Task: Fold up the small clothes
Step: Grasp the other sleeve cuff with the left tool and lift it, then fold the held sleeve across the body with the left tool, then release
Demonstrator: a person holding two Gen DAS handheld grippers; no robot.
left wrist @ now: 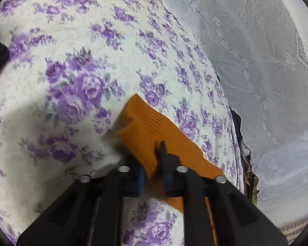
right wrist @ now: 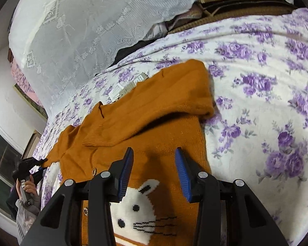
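A small orange knit cardigan with a white rabbit face and buttons lies on the floral bedspread. One sleeve is folded across its chest. My right gripper is open and empty, hovering just above the rabbit face. My left gripper is shut on the other orange sleeve and holds its ribbed cuff end out over the bedspread. The left gripper also shows at the far left of the right wrist view, at the sleeve's end.
A white lace curtain hangs along the bed's edge; it also shows in the right wrist view. A paper tag pokes out beside the cardigan. Dark clothes and a woven mat lie at the far side.
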